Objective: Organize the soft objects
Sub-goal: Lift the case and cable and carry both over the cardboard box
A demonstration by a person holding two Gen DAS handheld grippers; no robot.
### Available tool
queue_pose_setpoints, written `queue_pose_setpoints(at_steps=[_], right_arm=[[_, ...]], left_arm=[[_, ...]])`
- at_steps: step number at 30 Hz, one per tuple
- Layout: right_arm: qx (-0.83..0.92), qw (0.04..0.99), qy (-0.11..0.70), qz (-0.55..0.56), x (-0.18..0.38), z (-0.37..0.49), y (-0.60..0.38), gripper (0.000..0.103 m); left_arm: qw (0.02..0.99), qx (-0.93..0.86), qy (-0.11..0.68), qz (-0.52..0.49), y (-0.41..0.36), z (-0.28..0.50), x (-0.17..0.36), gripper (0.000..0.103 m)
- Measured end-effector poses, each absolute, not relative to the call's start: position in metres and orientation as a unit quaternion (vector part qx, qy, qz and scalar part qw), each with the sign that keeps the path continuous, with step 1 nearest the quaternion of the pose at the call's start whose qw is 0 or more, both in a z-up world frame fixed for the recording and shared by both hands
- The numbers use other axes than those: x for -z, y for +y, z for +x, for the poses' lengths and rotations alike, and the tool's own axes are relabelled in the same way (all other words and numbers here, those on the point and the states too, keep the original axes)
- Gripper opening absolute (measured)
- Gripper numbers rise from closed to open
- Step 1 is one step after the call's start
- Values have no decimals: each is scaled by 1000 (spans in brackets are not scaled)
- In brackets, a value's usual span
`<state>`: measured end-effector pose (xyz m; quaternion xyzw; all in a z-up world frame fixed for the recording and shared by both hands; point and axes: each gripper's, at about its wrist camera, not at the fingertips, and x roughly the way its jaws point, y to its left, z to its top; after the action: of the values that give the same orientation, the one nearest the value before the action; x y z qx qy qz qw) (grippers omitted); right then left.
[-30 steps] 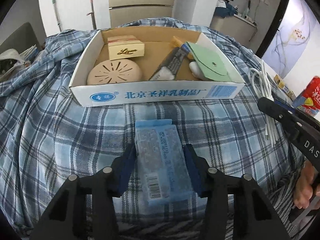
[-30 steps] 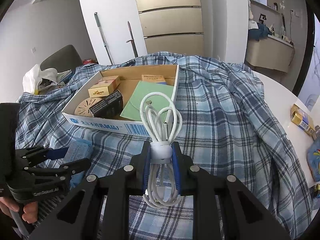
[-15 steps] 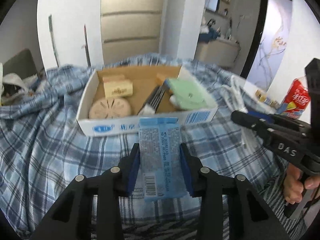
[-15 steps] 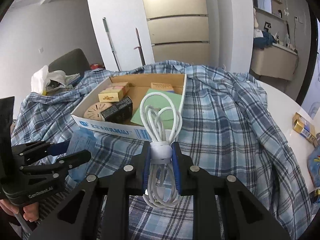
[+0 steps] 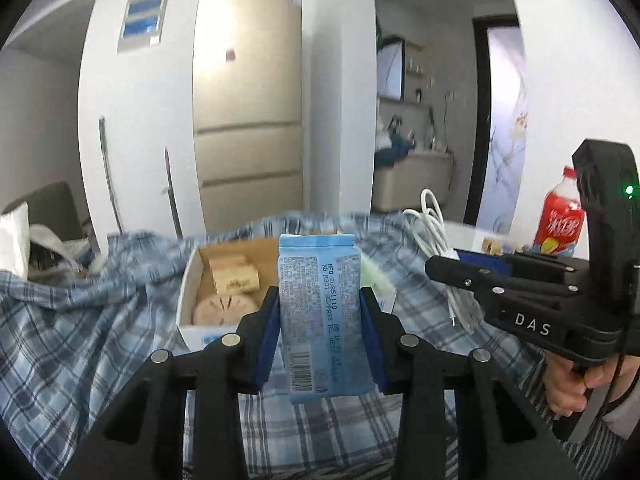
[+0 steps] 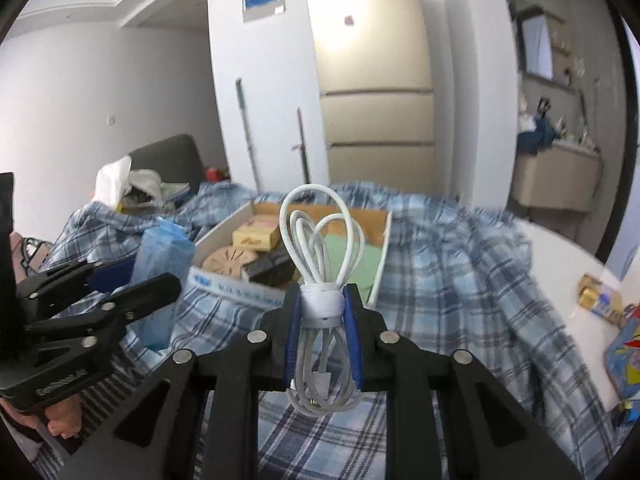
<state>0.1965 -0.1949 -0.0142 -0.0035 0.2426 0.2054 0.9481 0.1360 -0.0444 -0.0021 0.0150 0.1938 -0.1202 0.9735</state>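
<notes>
Above the plaid cloth point(image 5: 80, 344): left gripper point(image 5: 320, 312) clamps a blue packet point(image 5: 320, 312); right gripper point(image 6: 322, 312) clamps a coiled cable point(image 6: 320, 264); box point(image 6: 224, 280) beyond.

Two black grippers: left gripper point(image 5: 320, 308) and right gripper point(image 6: 322, 312), blue pads, silver screws, white "DAS" lettering, green light

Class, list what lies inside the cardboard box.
Inside the cardboard box: a round tan disc, a small tan carton, a dark packet and a green pouch. The held cable covers part of the middle.
</notes>
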Motion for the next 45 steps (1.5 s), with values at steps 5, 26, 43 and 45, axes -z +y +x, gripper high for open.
queue_pose_setpoints(at_steps=[5, 26, 43, 45], right_arm=[[-208, 958, 197, -1, 5, 184, -197, 19], [-230, 961, 151, 15, -47, 183, -203, 19], [-174, 976, 129, 14, -97, 263, -151, 19], [-173, 975, 141, 17, -87, 275, -148, 19]], left_arm=[[979, 117, 164, 14, -42, 127, -5, 40], [991, 93, 95, 7, -31, 112, -92, 40], [999, 39, 27, -5, -14, 192, -106, 40], [998, 40, 45, -6, -8, 206, -96, 40]])
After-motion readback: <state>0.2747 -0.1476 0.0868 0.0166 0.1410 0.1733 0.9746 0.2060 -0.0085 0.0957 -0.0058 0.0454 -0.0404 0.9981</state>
